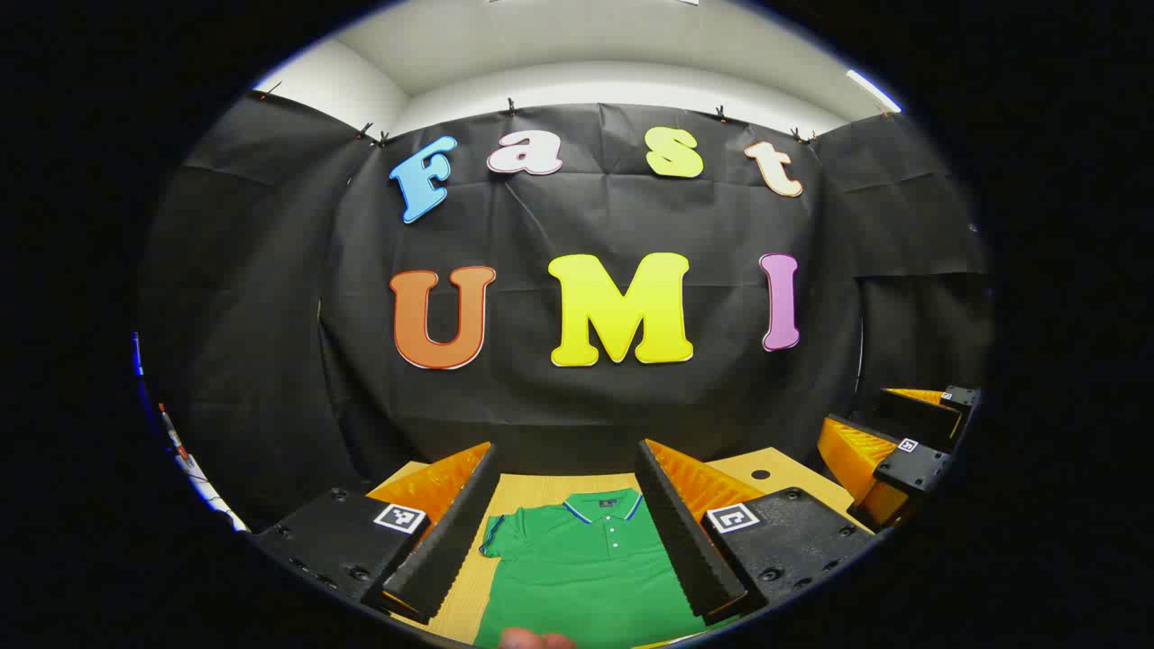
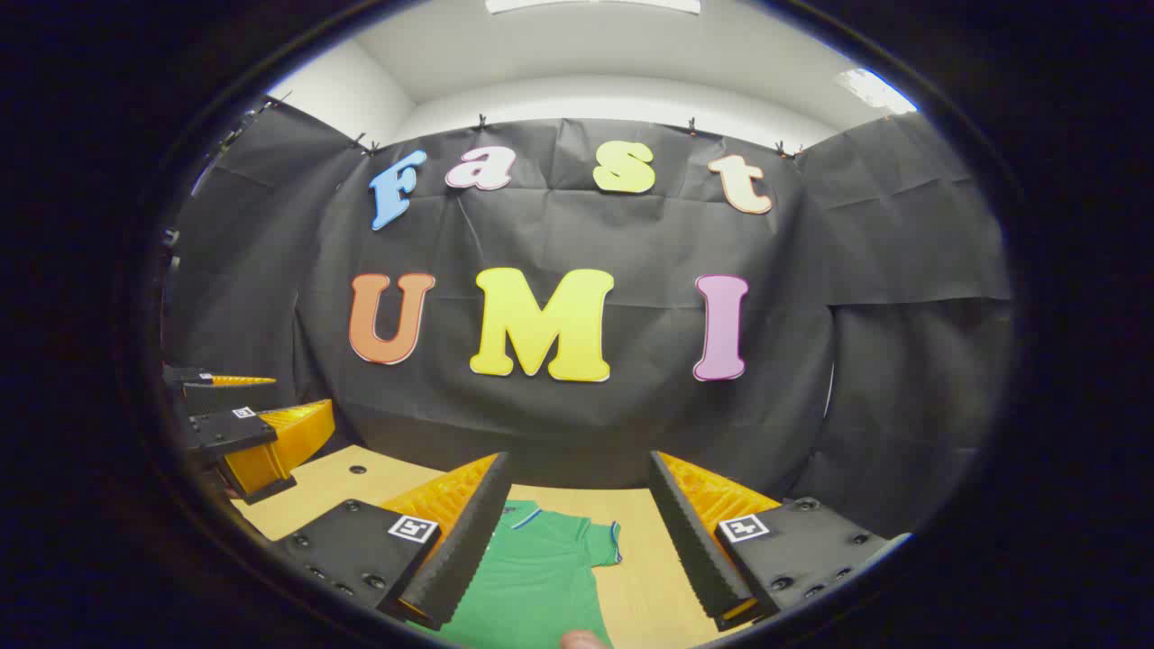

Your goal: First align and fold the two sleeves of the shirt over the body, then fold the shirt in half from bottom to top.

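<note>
A green polo shirt (image 1: 586,568) lies flat on the wooden table (image 1: 532,491), collar away from me, a short sleeve (image 1: 494,539) spread to its side. In the left gripper view my left gripper (image 1: 566,455) hovers open above the shirt's chest, nothing between its fingers. Farther right my right gripper (image 1: 870,424) hangs over the table's edge. In the right gripper view the shirt (image 2: 532,581) lies below, its other sleeve (image 2: 606,545) spread out, and my right gripper (image 2: 579,460) stands open over it. My left gripper (image 2: 297,394) is at the far left.
A small round hole (image 1: 760,474) marks the tabletop near the back right, and the hole (image 2: 358,470) also appears at the left. Black cloth walls close the booth behind and beside the table. A fingertip (image 1: 536,639) pokes in at the bottom edge.
</note>
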The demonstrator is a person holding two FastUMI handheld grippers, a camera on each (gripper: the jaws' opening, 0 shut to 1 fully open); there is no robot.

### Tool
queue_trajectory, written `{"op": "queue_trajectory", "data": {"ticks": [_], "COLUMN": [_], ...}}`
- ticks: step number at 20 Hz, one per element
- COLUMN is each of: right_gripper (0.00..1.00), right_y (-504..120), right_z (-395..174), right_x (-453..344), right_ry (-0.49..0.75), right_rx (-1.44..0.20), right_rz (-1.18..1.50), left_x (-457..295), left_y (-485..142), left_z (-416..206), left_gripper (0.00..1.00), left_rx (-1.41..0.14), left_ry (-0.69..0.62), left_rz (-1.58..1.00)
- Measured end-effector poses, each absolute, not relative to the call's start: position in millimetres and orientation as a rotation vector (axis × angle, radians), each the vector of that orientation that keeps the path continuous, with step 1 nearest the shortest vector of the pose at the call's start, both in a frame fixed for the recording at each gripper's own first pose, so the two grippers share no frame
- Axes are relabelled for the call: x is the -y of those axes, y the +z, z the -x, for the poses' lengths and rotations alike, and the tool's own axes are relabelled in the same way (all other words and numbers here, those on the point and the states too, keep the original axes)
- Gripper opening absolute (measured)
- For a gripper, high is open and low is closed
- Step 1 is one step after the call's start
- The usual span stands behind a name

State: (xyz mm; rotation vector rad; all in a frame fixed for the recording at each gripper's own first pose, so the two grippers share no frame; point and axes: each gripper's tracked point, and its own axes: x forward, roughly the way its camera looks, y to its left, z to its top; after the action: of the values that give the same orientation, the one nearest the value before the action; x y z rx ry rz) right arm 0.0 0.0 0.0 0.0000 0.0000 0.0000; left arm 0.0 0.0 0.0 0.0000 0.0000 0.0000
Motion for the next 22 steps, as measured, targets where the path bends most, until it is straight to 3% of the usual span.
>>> {"op": "queue_trajectory", "data": {"ticks": [21,22], "right_gripper": [0.96,0.96], "right_y": [-13.1,-14.6], "right_z": [-27.0,-29.7], "right_x": [15.9,16.2], "right_ry": [0.032,0.037], "right_rx": [-0.048,-0.052], "right_rz": [-0.024,-0.024], "left_x": [24.0,27.2], "left_y": [-2.2,-2.9], "left_z": [-23.3,-23.4], "left_gripper": [0.97,0.88], "left_rx": [-0.002,-0.006], "left_ry": [-0.034,-0.040], "left_rz": [0.008,0.013]}}
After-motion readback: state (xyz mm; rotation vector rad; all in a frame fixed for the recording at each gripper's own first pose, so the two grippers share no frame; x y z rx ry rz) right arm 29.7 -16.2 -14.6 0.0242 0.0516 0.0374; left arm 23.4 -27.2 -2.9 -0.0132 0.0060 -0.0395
